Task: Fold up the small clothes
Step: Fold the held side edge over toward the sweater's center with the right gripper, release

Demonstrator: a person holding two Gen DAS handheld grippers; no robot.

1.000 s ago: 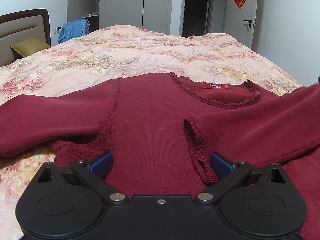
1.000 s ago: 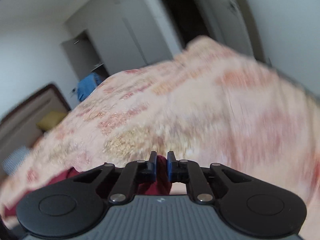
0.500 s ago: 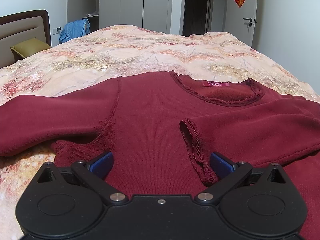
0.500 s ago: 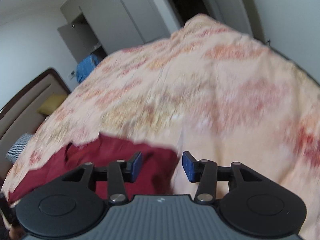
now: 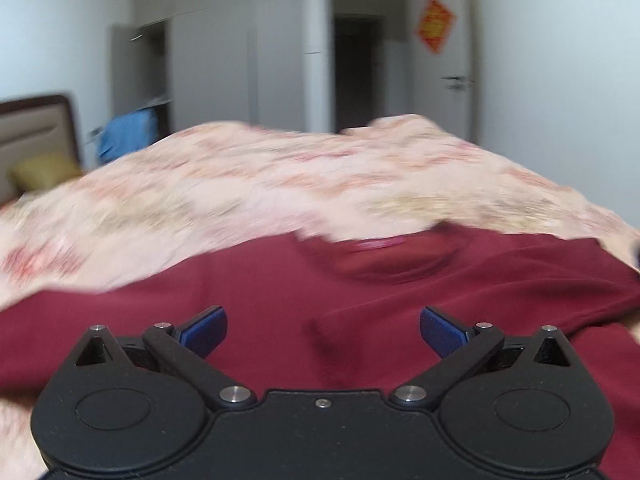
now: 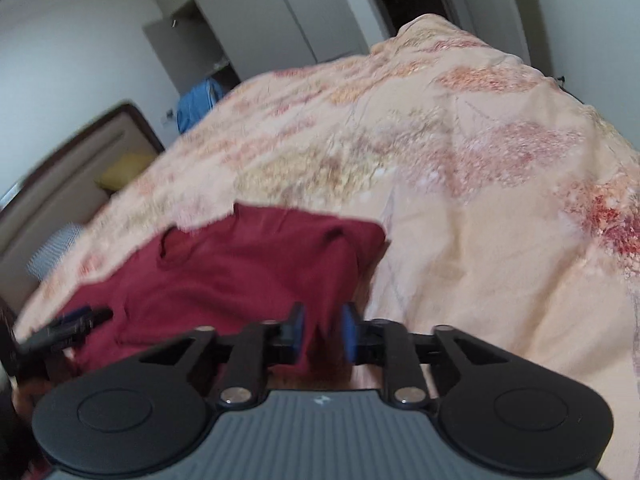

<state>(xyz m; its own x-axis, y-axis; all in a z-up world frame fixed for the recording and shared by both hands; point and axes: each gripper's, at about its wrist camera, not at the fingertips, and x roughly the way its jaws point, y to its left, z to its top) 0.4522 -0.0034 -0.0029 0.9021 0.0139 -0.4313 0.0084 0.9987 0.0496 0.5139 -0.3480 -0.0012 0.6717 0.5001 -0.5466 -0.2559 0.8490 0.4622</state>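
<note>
Right wrist view: right gripper (image 6: 323,334), previously pinched on maroon shirt (image 6: 240,276), closing around fabric edge; left gripper (image 5: 323,330) spread wide, lifted. Floral quilt (image 6: 460,160); wardrobe (image 5: 208,68) at upper left.

No writing can be read: the red diamond sign (image 5: 436,25) on the door (image 5: 442,68) and the shirt's neck label (image 5: 374,243) are too blurred.

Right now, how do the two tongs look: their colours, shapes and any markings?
Both tongs are matt black with blue ribbed pads on two thin linkage arms, silver pivot pins and a round disc housing on each side. The left tongs have a smooth black body with one small screw in the middle. The right tongs have a grey ribbed body with a small white mark. No cables or sleeves show.
</note>
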